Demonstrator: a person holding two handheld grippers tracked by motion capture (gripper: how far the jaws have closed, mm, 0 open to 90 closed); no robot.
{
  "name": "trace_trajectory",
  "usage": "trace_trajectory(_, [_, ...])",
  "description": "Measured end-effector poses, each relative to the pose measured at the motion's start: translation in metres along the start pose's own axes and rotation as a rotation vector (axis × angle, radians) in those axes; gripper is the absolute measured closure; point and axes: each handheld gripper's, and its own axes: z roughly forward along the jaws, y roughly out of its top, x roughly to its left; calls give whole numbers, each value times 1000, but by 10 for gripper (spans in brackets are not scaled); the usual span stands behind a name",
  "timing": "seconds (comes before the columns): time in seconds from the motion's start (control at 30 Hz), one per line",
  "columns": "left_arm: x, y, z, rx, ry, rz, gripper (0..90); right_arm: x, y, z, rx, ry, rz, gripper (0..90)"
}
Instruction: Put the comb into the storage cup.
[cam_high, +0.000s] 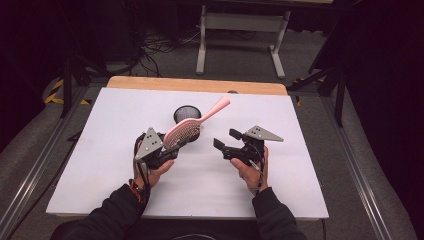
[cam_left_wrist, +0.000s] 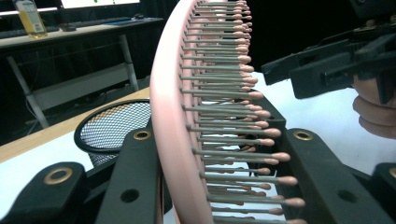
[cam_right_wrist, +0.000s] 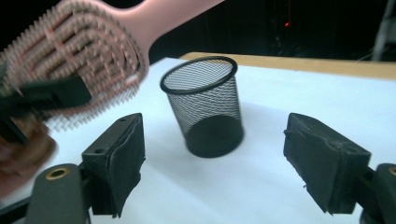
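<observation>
Left gripper (cam_high: 167, 148) fingers pinching pink plastic bristle hairbrush (cam_high: 192, 126), lifted beside black mesh wire cup (cam_high: 186, 114); right gripper (cam_high: 227, 142) fingers spread, idle. Insertion into cup likely pending.

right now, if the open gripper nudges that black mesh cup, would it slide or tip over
The mesh cup looks light, being thin wire mesh and seemingly empty, so it would probably skid on the smooth white table. It stands taller than its narrower base, so a push near the rim may tip it, and then it could roll.

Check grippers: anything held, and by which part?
The left gripper holds the pink hairbrush by its bristled head, handle pointing up and away. The right gripper is open and holds nothing.
</observation>
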Motion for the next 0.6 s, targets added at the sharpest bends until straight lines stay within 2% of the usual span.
trace_trajectory(0.03, [1, 0, 0, 0, 0, 0, 636, 0, 0, -1, 3, -11, -22, 207])
trace_trajectory(0.07, [1, 0, 0, 0, 0, 0, 636, 0, 0, -1, 3, -11, -22, 207])
trace_trajectory(0.2, [3, 2, -2, 3, 2, -2, 636, 3, 1, -7, 13, -34, -161, 190])
trace_trajectory(0.23, [3, 3, -3, 0, 1, -6, 637, 3, 1, -9, 16, -36, -176, 190])
trace_trajectory(0.4, [8, 9, -8, 5, -5, -1, 637, -1, -2, -18, 37, -64, -227, 194])
trace_trajectory(0.6, [17, 14, -12, 33, -11, -4, 637, -10, -9, -33, 62, -90, -251, 203])
